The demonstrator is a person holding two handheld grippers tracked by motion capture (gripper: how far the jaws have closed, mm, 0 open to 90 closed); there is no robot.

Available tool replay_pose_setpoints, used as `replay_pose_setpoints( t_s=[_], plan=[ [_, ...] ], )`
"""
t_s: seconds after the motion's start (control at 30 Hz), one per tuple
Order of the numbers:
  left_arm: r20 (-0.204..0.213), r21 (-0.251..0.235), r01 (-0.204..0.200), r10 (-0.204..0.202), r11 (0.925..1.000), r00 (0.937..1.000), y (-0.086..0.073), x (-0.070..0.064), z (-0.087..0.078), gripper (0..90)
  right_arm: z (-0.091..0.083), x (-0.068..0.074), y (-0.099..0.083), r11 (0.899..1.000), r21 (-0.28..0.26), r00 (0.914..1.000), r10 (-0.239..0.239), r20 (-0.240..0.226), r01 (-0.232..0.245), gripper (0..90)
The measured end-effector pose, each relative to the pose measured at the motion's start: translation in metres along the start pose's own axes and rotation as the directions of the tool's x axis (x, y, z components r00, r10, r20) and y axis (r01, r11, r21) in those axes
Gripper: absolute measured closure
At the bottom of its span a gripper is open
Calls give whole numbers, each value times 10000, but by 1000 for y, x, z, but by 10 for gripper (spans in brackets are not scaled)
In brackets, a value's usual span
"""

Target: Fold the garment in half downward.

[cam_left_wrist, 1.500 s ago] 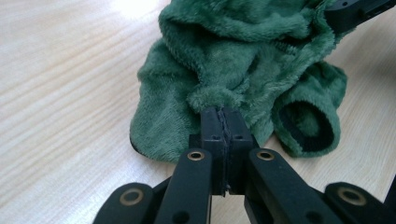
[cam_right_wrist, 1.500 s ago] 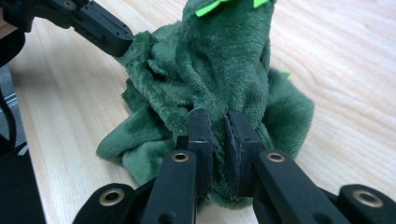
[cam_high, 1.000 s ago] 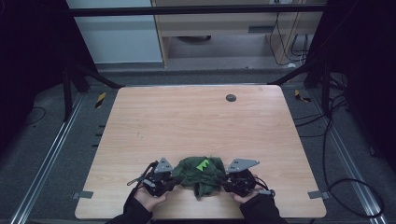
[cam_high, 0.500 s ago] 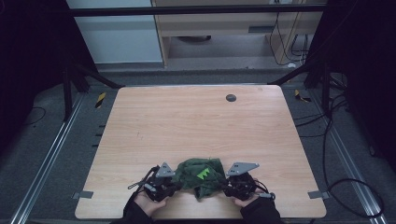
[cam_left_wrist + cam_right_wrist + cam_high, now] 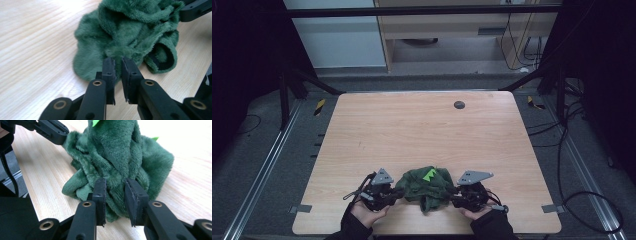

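A crumpled dark green fleece cloth (image 5: 427, 186) with a bright green patch (image 5: 429, 174) lies near the table's front edge. My left gripper (image 5: 398, 193) is at its left side and my right gripper (image 5: 453, 198) at its right, each held in a gloved hand. In the left gripper view the jaws are almost together, and my left gripper (image 5: 118, 62) pinches a fold of the cloth (image 5: 130, 32) at its tips. In the right gripper view my right gripper (image 5: 115, 183) grips a thick bunch of the cloth (image 5: 117, 152), which fills the gap between its jaws.
The wooden table (image 5: 422, 130) stretches bare beyond the cloth, with a small dark disc (image 5: 459, 104) near its far edge. Grey tape tabs (image 5: 300, 208) mark the front corners. Metal frame rails and cables run along both sides on the floor.
Both grippers have stayed at the cloth's sides with hardly any movement. The heap of cloth between them has shifted only slightly.
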State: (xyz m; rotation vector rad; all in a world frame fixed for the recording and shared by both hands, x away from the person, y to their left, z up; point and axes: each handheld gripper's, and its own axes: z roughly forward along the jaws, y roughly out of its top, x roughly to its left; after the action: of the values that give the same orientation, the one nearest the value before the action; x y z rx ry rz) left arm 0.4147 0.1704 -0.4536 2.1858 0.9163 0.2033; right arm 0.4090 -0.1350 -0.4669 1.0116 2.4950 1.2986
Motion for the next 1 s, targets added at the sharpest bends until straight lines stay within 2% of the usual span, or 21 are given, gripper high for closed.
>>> replay_pose_setpoints(
  t_s=[0.27,0.4,0.47,0.53,0.67,0.83,1.0],
  plan=[
    [-219,-370,235,-243,9990,9995,8,10,-14,819,-15,-7,9,9985,-544,9995,125,277,-110,698],
    [-470,-510,301,-325,9982,9984,16,18,-17,874,-18,-12,15,9978,-602,9985,310,445,-283,737],
    [-571,-517,370,-400,9980,9976,20,22,-15,894,-17,-16,19,9973,-602,9968,471,646,-432,786],
    [-822,-515,325,-366,9981,9959,24,26,-13,896,-15,-19,22,9972,-584,9961,517,715,-476,824],
    [-953,-639,467,-526,9969,9941,33,33,-7,897,-8,-28,31,9968,-561,9944,621,856,-574,898],
    [-749,-635,558,-605,9964,9954,49,37,8,897,2,-31,40,9965,-583,9942,655,857,-606,900],
    [-410,-402,398,-414,9984,9983,60,35,30,897,16,-32,50,9964,-473,9947,731,717,-698,900]
  ],
)
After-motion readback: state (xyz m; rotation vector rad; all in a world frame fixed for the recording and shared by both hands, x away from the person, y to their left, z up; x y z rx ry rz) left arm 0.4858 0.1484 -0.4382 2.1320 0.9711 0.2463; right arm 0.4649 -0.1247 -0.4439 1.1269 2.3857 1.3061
